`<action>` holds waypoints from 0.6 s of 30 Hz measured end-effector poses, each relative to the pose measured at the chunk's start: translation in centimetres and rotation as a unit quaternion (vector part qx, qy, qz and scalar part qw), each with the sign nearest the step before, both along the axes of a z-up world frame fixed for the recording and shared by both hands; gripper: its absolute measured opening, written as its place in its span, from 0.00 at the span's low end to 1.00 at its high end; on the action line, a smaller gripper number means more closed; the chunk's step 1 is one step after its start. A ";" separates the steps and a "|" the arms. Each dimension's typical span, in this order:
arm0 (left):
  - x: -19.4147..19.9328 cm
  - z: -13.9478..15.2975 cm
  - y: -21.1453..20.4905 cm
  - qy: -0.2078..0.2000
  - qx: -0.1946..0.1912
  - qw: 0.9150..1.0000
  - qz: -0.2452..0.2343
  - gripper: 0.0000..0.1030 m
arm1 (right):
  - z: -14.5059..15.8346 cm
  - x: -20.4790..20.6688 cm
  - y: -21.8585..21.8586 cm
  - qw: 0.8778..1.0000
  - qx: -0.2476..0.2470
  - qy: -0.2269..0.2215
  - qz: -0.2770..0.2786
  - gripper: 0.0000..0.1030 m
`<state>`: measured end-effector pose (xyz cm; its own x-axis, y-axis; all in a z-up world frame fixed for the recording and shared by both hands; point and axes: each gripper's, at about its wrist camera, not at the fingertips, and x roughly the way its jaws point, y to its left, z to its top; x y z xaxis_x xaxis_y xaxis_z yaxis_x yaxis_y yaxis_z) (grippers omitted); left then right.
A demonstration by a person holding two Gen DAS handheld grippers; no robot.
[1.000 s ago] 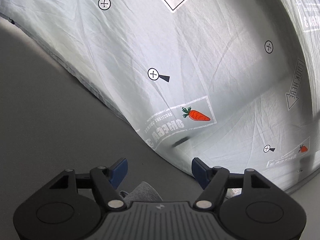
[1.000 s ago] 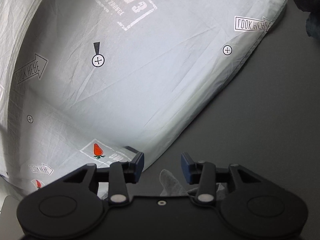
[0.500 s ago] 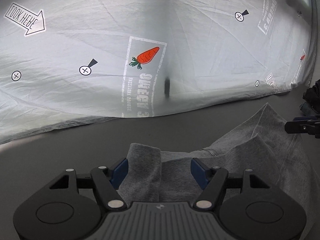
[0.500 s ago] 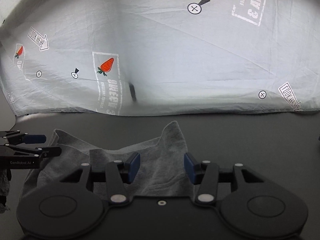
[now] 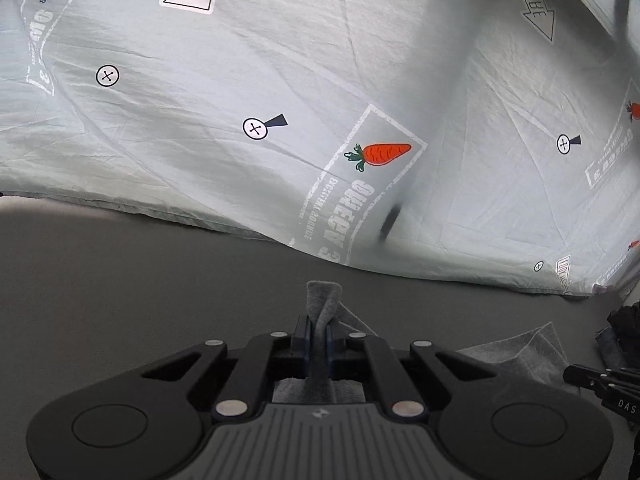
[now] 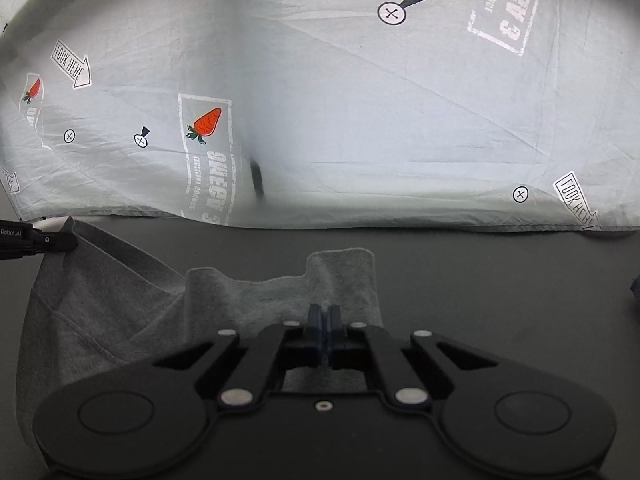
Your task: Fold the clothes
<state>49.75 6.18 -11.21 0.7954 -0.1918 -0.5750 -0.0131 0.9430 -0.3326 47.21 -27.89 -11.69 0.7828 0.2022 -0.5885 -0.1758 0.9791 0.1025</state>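
Observation:
A grey knit garment (image 6: 120, 304) lies on the dark grey table (image 6: 500, 280). My left gripper (image 5: 319, 330) is shut on a bunched edge of the grey garment (image 5: 322, 300), which sticks up between its blue pads. My right gripper (image 6: 324, 316) is shut on another edge of the same garment, with a tab of cloth (image 6: 344, 276) beyond the fingertips. The left gripper's tip also shows at the left edge of the right wrist view (image 6: 48, 240), pinching the cloth's corner. The right gripper's tip shows at the right edge of the left wrist view (image 5: 592, 378).
A pale sheet printed with carrots, arrows and crossed circles (image 5: 360, 100) hangs as a backdrop behind the table; it also shows in the right wrist view (image 6: 360, 120). A dark heap of cloth (image 5: 624, 328) sits at the far right of the table.
Both grippers were open half a second ago and have closed on edges of the grey garment. One second ago both pointed at the sheet, with little cloth in view.

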 end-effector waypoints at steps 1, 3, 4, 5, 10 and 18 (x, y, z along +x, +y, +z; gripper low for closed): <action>0.1 0.5 1.1 -0.005 -0.033 0.999 0.010 0.06 | 0.5 0.1 -0.7 1.000 0.018 -0.003 -0.011 0.02; 0.5 0.6 3.1 -0.008 -0.091 0.995 0.030 0.04 | 0.7 0.4 -2.0 0.998 0.055 -0.002 -0.034 0.02; 0.9 0.1 4.2 -0.006 -0.118 0.992 0.048 0.03 | 0.4 0.7 -2.6 0.996 0.072 0.003 -0.048 0.02; 1.4 -0.4 5.1 -0.003 -0.141 0.988 0.065 0.03 | -0.3 1.1 -2.8 0.995 0.081 0.010 -0.058 0.02; 3.4 -4.4 6.8 0.065 -0.130 0.980 0.134 0.01 | -2.6 2.2 -1.0 0.997 0.013 0.043 -0.069 0.08; -0.7 -2.5 6.5 0.075 -0.088 0.988 0.100 0.50 | -2.0 0.1 -4.1 0.989 0.061 0.057 -0.120 0.47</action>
